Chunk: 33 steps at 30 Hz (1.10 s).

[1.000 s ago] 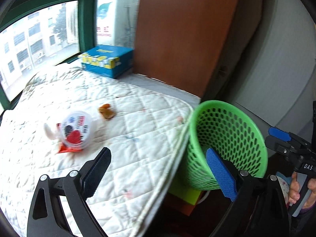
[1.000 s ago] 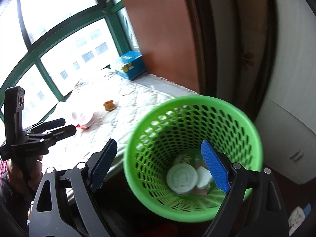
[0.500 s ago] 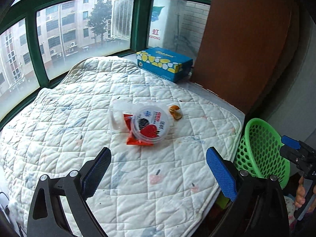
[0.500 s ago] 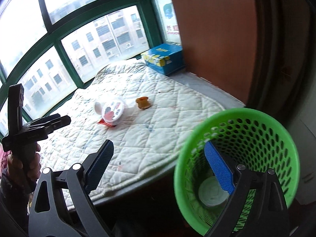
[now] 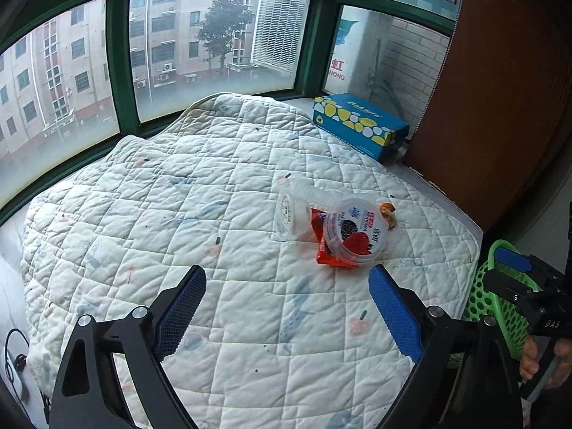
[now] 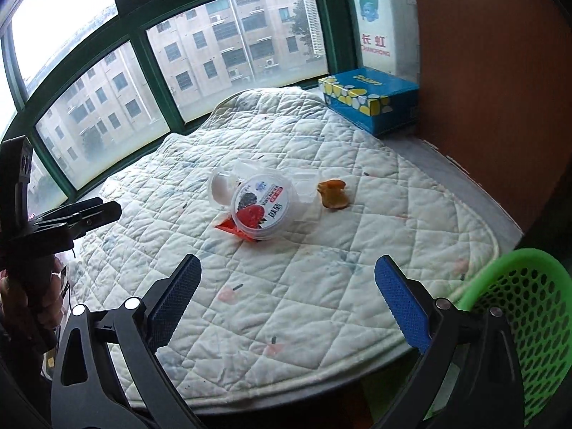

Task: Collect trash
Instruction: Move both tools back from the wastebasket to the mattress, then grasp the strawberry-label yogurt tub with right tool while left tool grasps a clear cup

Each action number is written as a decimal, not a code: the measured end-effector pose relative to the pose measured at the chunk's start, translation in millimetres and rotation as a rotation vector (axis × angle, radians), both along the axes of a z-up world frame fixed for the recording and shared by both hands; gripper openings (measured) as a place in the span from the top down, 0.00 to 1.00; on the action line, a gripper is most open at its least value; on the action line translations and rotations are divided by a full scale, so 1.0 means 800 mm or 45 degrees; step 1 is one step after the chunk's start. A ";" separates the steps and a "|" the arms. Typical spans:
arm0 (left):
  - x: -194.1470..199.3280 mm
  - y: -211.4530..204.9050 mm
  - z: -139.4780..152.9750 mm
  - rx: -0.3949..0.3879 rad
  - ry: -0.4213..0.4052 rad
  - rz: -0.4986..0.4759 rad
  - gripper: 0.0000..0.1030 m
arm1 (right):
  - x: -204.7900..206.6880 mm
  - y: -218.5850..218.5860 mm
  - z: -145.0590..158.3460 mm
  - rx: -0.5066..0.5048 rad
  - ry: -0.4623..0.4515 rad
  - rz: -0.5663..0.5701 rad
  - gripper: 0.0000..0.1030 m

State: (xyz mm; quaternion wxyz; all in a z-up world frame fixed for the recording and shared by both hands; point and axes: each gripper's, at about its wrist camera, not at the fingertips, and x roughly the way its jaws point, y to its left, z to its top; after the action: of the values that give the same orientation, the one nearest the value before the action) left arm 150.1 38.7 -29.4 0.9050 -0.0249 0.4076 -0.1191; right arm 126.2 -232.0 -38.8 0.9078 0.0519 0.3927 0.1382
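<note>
A round yogurt tub [image 5: 354, 232] [image 6: 262, 207] with a strawberry lid lies tilted on a red wrapper [image 5: 323, 254] [image 6: 228, 227]. A clear plastic cup [image 5: 289, 214] [image 6: 220, 187] lies against it, and an orange peel scrap [image 5: 387, 211] [image 6: 332, 195] sits just to their right. All rest on the white quilt [image 5: 178, 214] [image 6: 321, 286]. My left gripper [image 5: 286, 279] hovers over the quilt short of the tub, its jaws wide but closing, nothing between them. My right gripper [image 6: 286, 268] is also short of the tub, jaws opening and empty.
A green mesh basket [image 5: 500, 307] [image 6: 529, 307] stands off the quilt's right edge. A blue tissue box [image 5: 357, 125] [image 6: 368, 96] sits at the back by a brown wooden panel [image 5: 500, 89]. Green-framed windows [image 5: 121, 71] run behind the quilt.
Both grippers have swung left, away from the green basket and over the quilt. The tub and the other trash now lie ahead of both, and the basket has slid to the right edge.
</note>
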 end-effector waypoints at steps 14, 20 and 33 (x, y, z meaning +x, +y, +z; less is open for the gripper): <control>0.034 0.054 -0.033 -0.048 0.081 0.080 0.22 | 0.114 0.081 -0.048 -0.106 0.082 0.098 0.05; 0.047 0.066 -0.045 -0.052 0.104 0.089 0.24 | 0.147 0.095 -0.072 -0.159 0.115 0.108 0.05; 0.071 0.073 -0.069 -0.061 0.157 0.098 0.25 | 0.186 0.109 -0.112 -0.244 0.189 0.126 0.05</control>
State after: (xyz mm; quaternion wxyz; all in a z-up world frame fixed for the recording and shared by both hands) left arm 206.7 97.0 -84.4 0.8812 -0.0694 0.4583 -0.0924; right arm 275.1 -144.9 -128.3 0.8692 -0.0444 0.4721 0.1405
